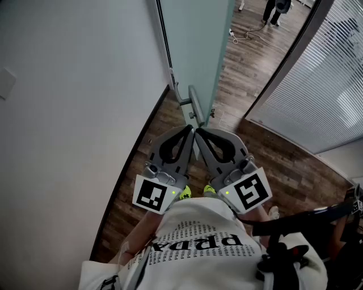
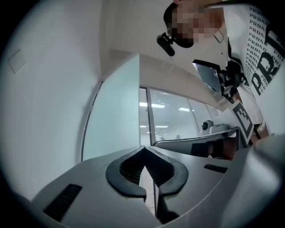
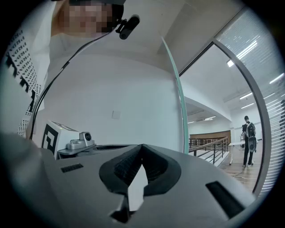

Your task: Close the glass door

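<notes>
The frosted glass door (image 1: 195, 45) stands ajar ahead of me, its edge towards me, with a grey bar handle (image 1: 194, 105) on the near face. My left gripper (image 1: 189, 130) and right gripper (image 1: 198, 132) are held side by side in front of my chest. Their tips come together just below the handle's lower end; I cannot tell whether they touch it. Both are shut with nothing between the jaws. The left gripper view looks past the left gripper (image 2: 144, 149) at the door's pane (image 2: 116, 120). Beyond the right gripper (image 3: 141, 146) rises the door's green edge (image 3: 178, 93).
A white wall (image 1: 74, 102) runs along the left of the door. A glass partition with blinds (image 1: 323, 85) closes the right side. The wooden floor (image 1: 255, 62) leads through the gap to a cable (image 1: 241, 37) and a distant standing person (image 1: 275, 10).
</notes>
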Tool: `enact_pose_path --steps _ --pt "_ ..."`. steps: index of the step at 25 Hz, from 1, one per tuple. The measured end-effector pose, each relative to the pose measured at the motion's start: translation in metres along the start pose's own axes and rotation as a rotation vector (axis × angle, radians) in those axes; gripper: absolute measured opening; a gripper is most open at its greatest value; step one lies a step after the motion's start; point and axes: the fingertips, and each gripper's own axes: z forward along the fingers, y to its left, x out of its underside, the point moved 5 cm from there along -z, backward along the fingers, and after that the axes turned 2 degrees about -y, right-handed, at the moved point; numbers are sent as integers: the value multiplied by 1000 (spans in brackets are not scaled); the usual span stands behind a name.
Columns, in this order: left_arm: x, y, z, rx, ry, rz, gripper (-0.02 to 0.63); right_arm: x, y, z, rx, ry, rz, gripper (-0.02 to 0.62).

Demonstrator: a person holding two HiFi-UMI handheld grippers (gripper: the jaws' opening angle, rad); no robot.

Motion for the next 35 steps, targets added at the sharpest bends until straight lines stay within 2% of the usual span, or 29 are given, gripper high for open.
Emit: enact_pose_path --steps 12,14,17,20,22,25,29,32,35 --pt "-1 1 0 8 8 10 -8 -1 0 2 8 -6 -23 -3" --pt "-1 -1 2 38 14 34 -8 -4 -2 2 49 0 -65 -3" --pt "2 -5 5 68 28 51 -8 -11 -15 -4 175 -5 -146 -3" --pt "6 -7 6 87 41 50 -8 -21 -36 -16 310 -62 -171 -2" --pt "10 -9 7 98 49 47 -8 -23 -49 -21 361 -80 -198 11" --pt "12 -12 8 105 56 38 -8 -17 -62 -12 382 -47 -252 83" --pt "10 -15 10 121 59 47 -8 -6 -69 8 387 36 -253 83" --pt "8 -20 9 133 63 46 -8 -7 -70 11 421 20 -243 83" --pt "4 -19 7 142 75 54 -8 -14 -66 11 405 5 -198 69"
